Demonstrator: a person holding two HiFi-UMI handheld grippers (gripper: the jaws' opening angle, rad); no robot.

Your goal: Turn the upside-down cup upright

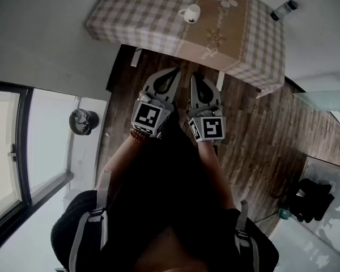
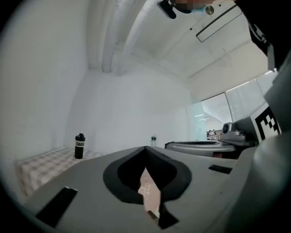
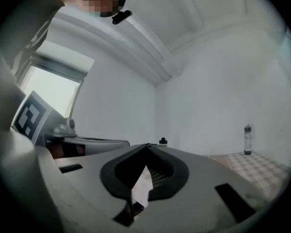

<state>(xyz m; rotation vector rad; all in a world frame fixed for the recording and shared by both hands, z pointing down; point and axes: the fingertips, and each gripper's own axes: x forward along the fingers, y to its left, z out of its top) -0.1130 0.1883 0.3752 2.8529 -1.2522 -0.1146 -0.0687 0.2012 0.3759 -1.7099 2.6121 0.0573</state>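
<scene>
Table (image 1: 147, 16), one cup (image 1: 190, 13), one bottle (image 1: 284, 9), left tongs (image 1: 173, 73), right tongs (image 1: 196, 79) closed

Checked-cloth table (image 1: 141, 16), dark wood-plank floor (image 1: 272, 146), pale grey wall (image 1: 34, 33), bright tall window (image 1: 5, 140) at left

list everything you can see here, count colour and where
table: 1, brown and white checked cloth, top of the head view
cup: 1, white, on the table near its middle
bottle: 1, dark, at the table's right edge
floor: 1, dark wood, below the table
window: 1, dark frame, far left
round thing: 1, dark, beside the window, cannot tell what
left claw: 1, grey, shut, empty, short of the table
right claw: 1, grey, shut, empty, beside the left claw
</scene>
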